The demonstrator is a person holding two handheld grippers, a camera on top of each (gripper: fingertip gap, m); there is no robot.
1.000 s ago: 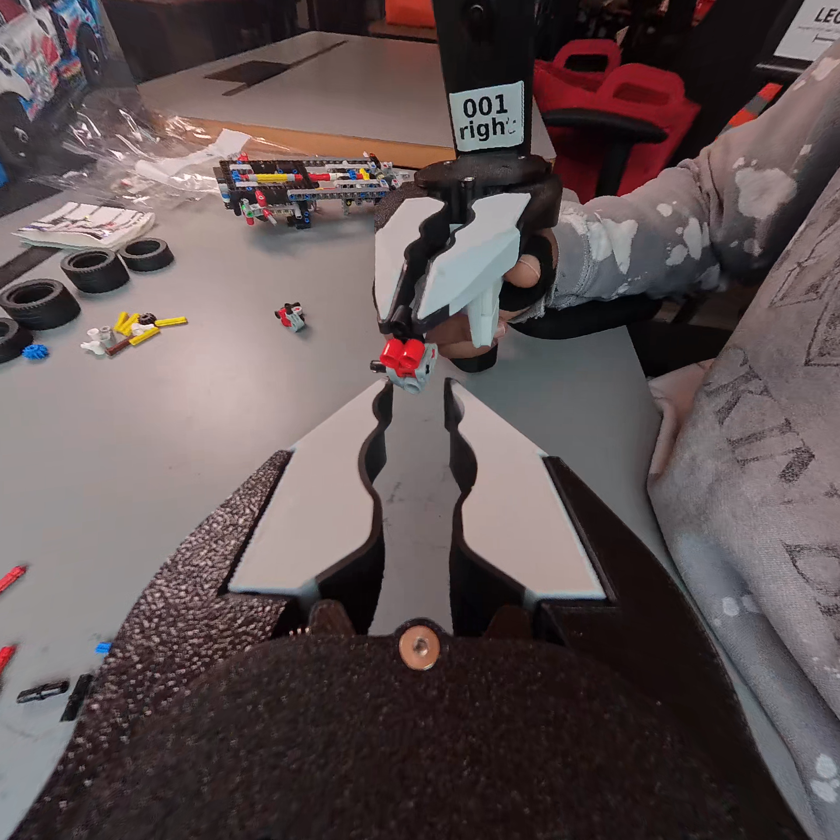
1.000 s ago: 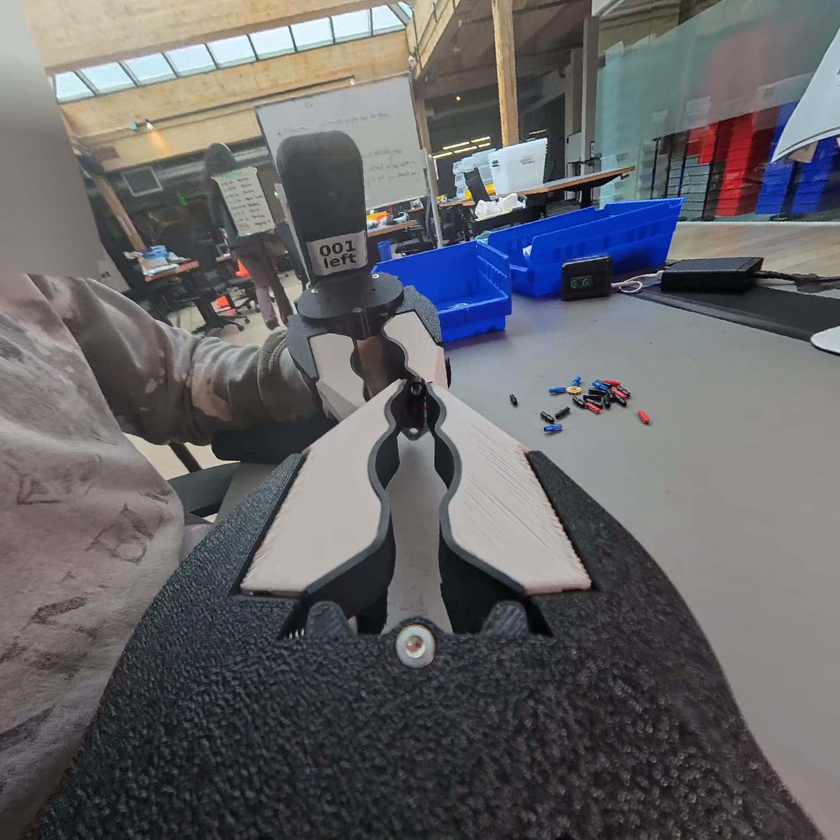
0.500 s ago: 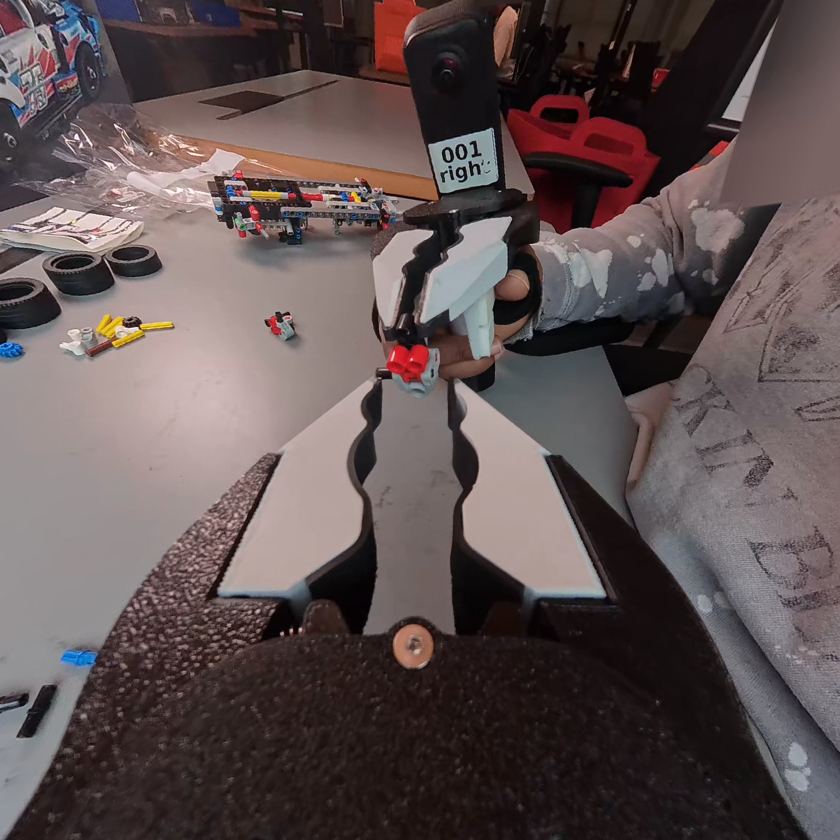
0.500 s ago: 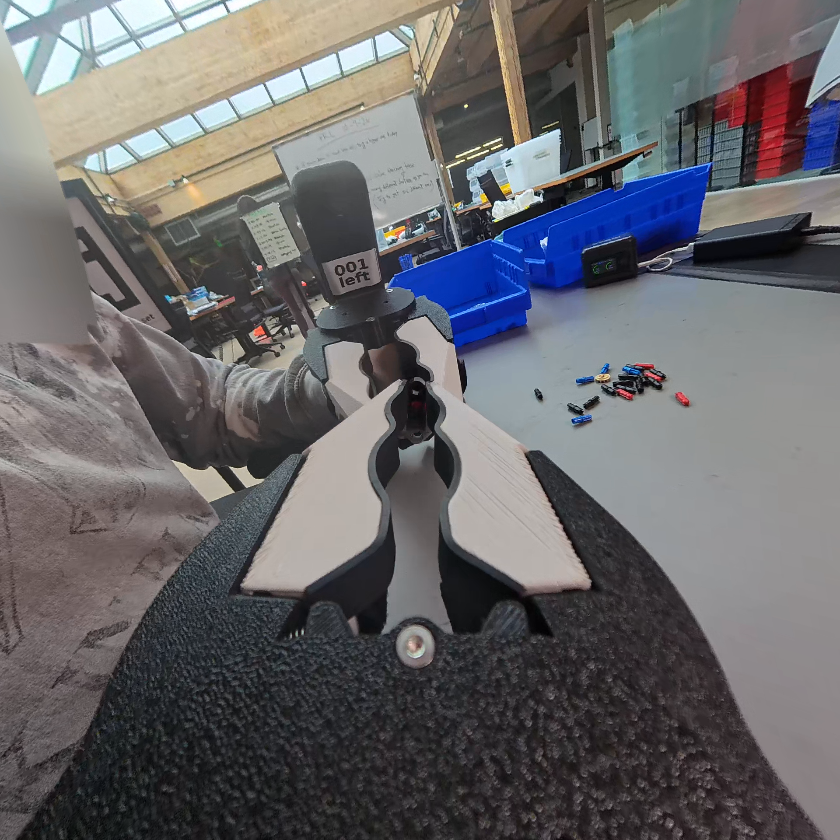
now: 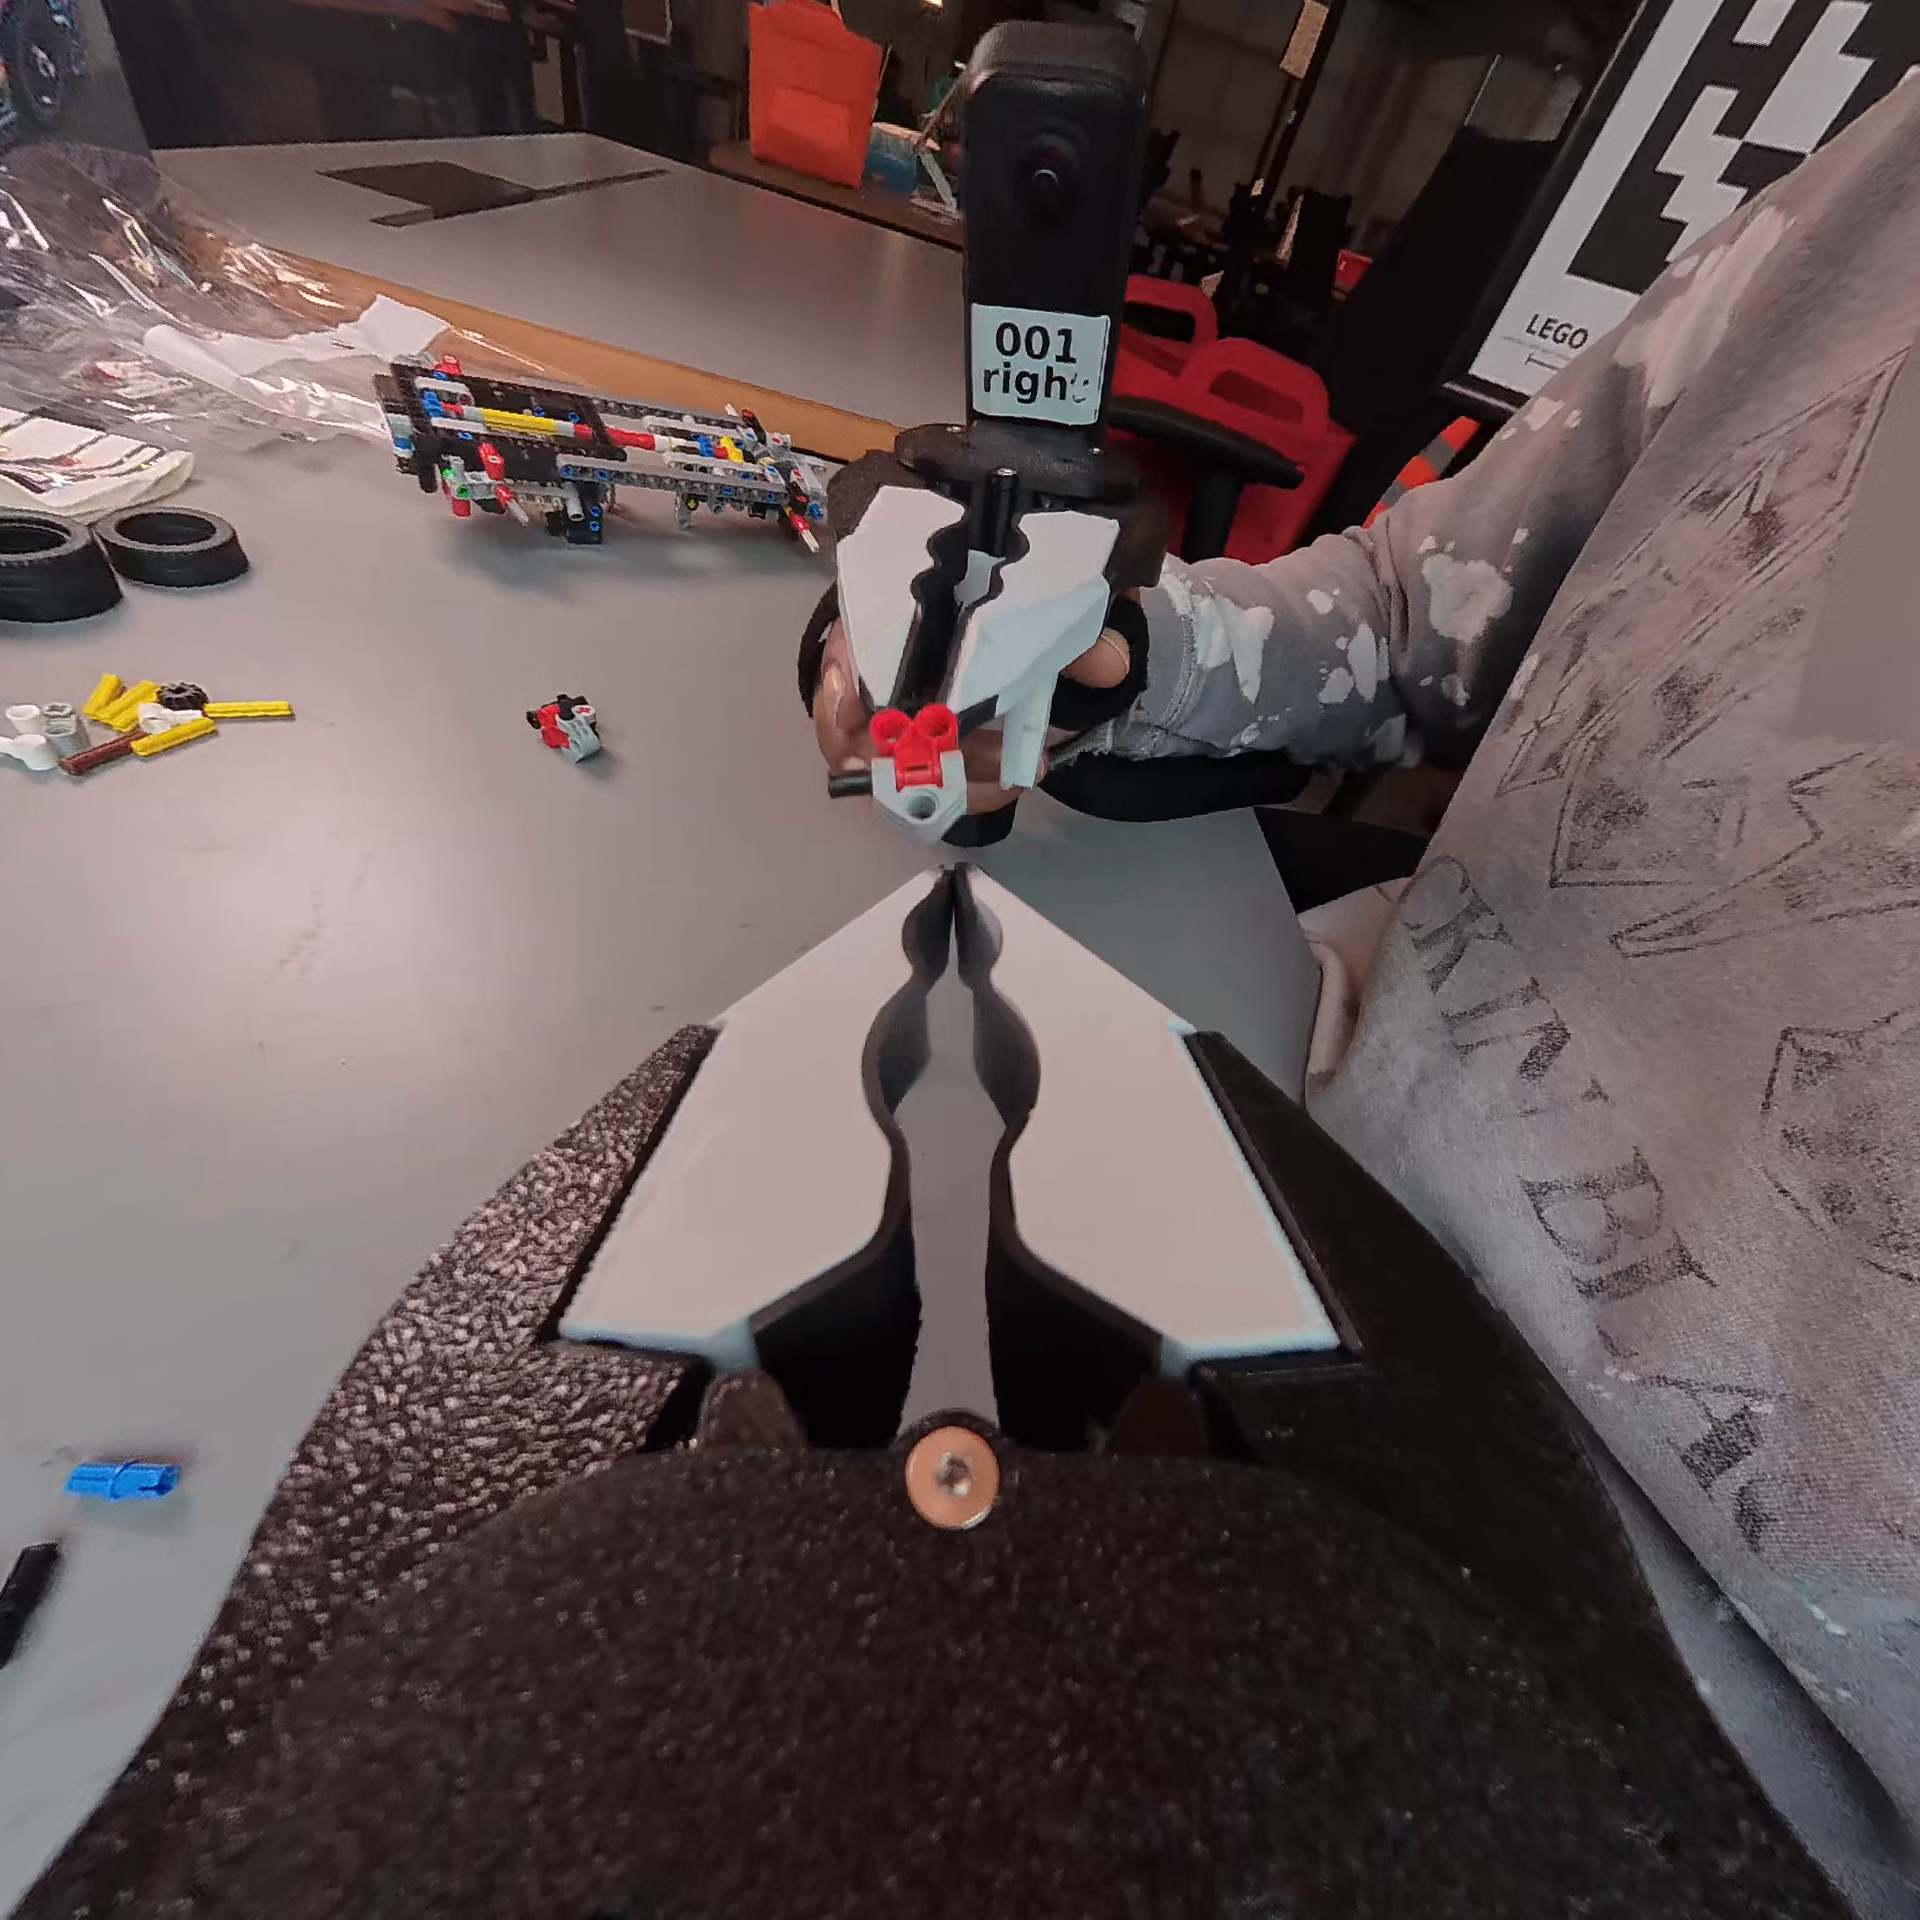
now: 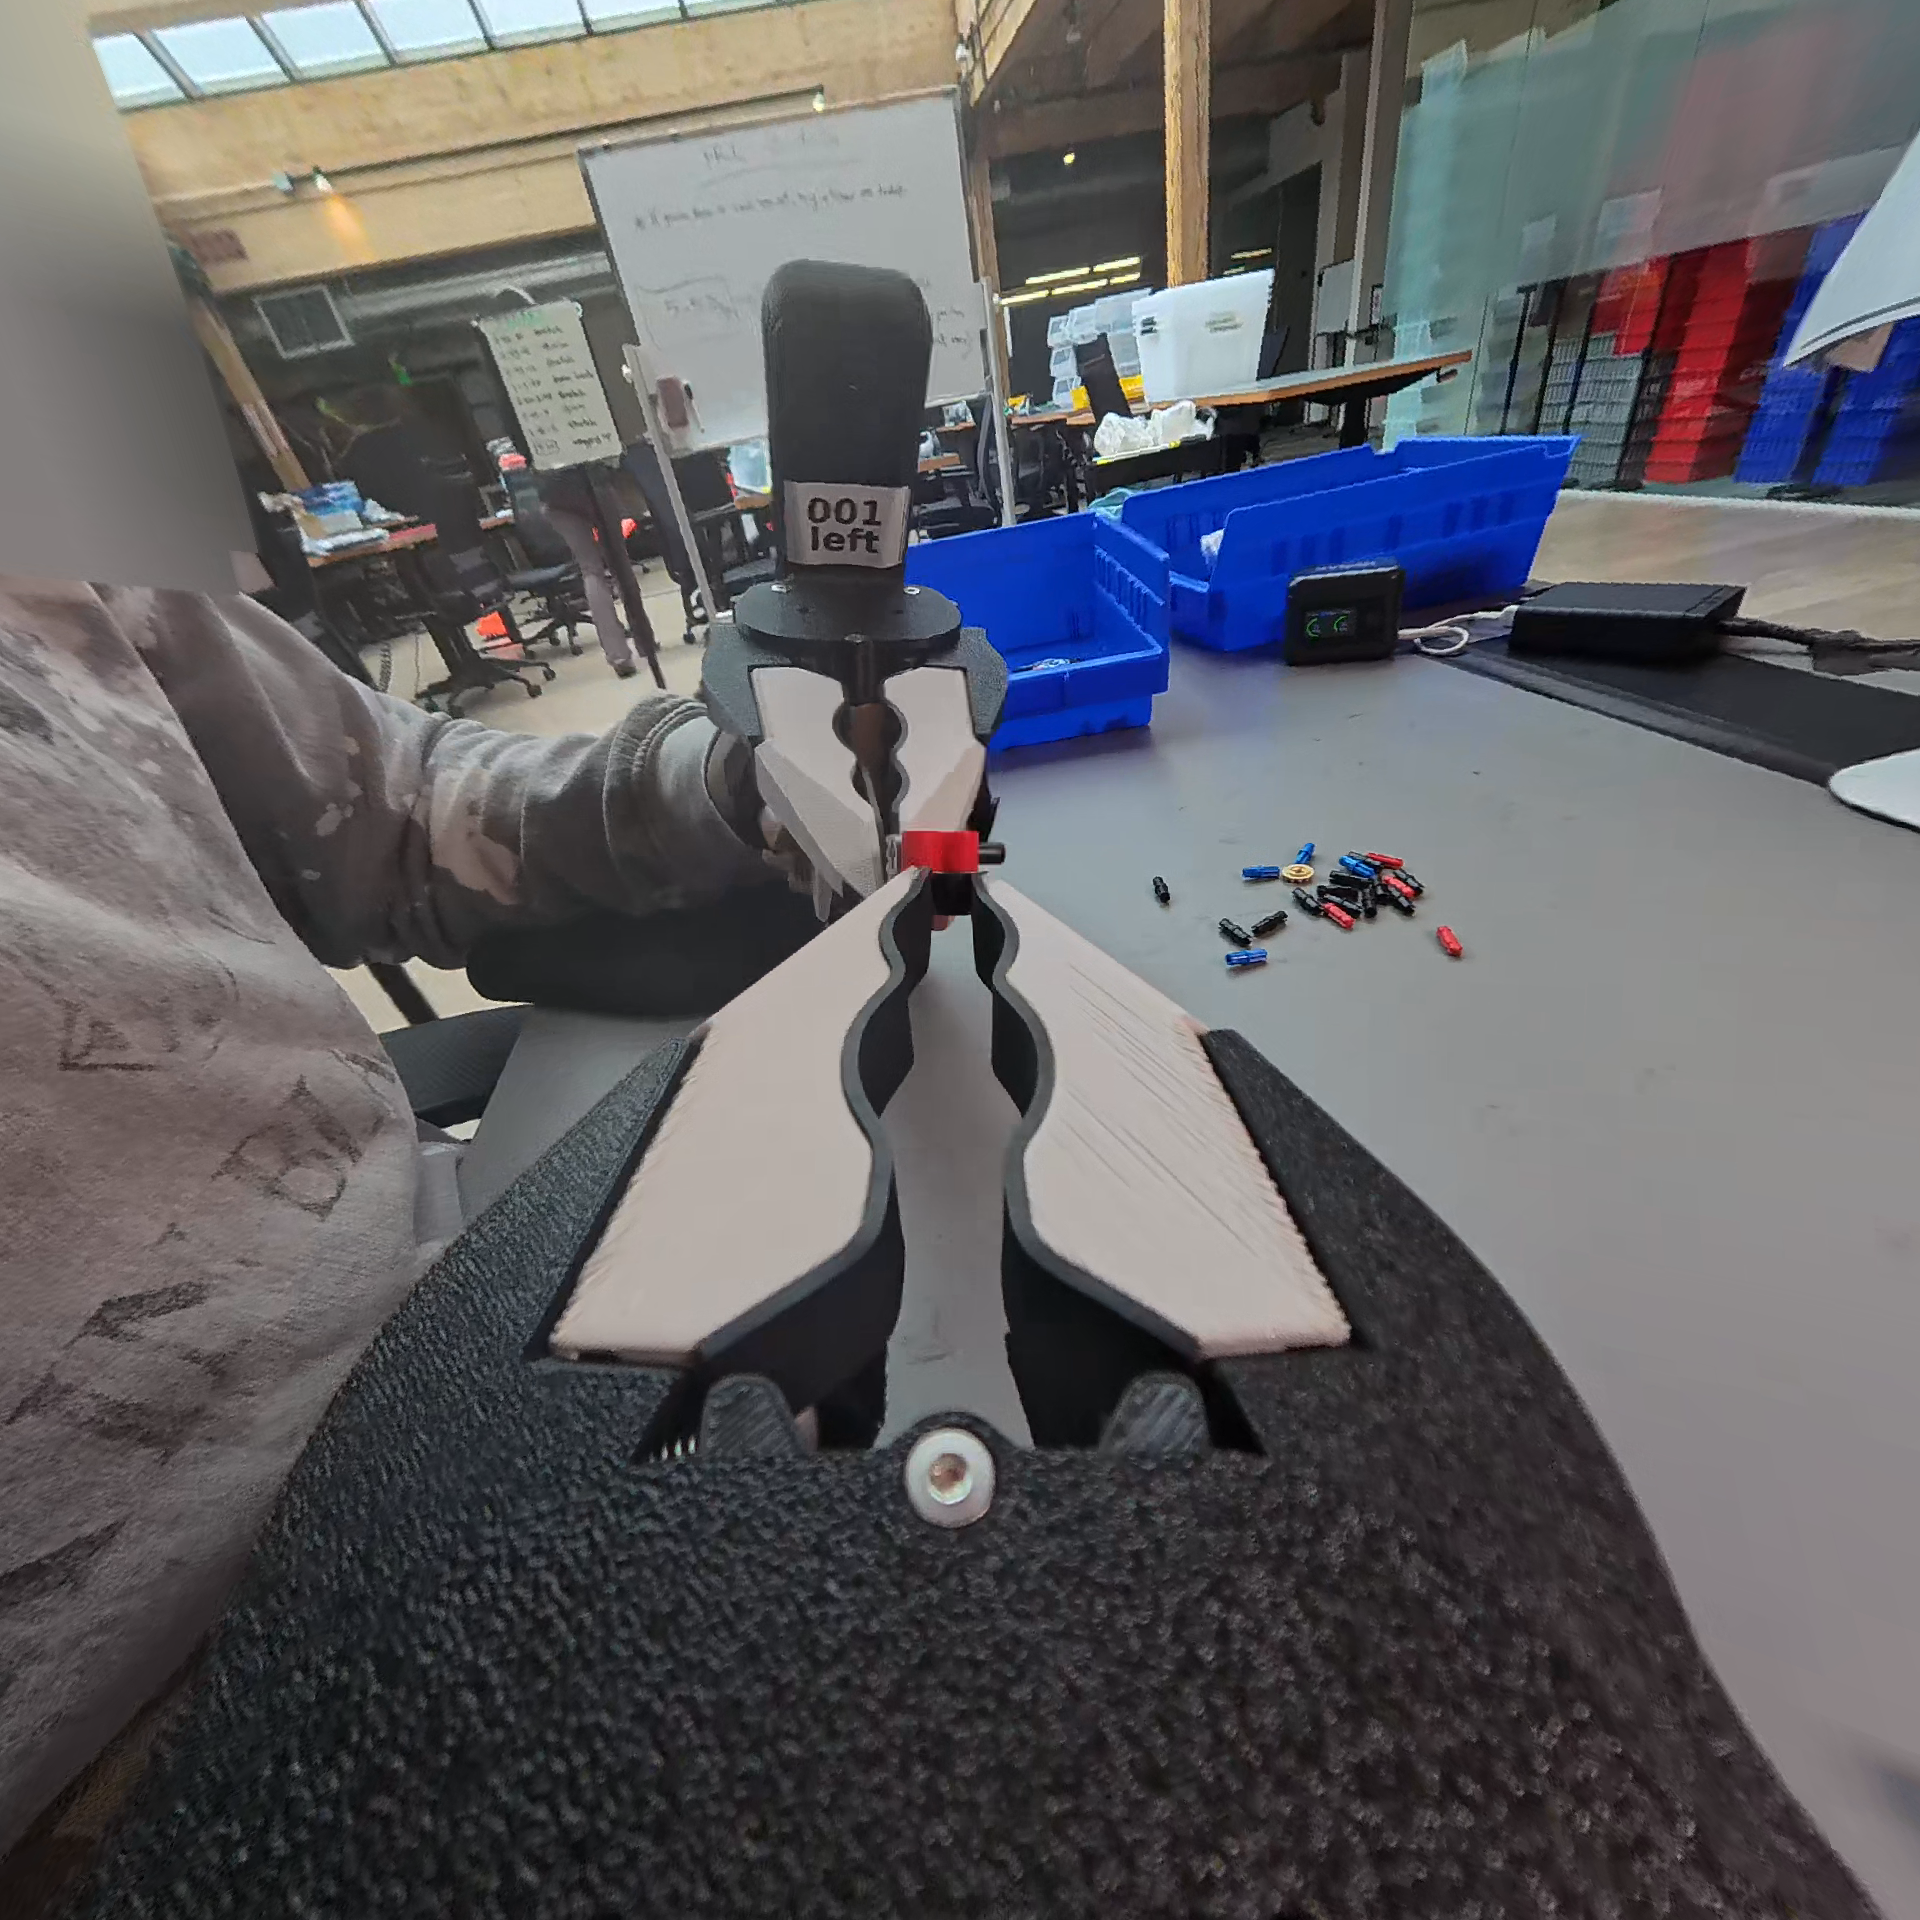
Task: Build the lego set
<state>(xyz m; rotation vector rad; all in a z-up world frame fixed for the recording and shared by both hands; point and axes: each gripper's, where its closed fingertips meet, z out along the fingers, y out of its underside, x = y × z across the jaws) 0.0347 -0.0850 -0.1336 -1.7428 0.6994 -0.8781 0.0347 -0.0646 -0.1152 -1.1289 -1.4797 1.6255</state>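
Grey bench (image 5: 312,1039) carries the long lego chassis (image 5: 603,457); right claw (image 6: 948,883) grips a red-and-grey assembly (image 5: 914,769), left claw (image 5: 951,878) pinched closed, empty.

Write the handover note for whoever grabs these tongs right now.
Right tongs: shut on the small red-and-grey lego piece, held above the table's near edge.
Left tongs: shut, empty, tips just short of that piece.
Chassis lies partly built across the grey table, with tyres, yellow and white bits and another red-grey piece nearby. Loose pins lie in a scatter on the right.
Left to do: fit the held piece, then everything loose.
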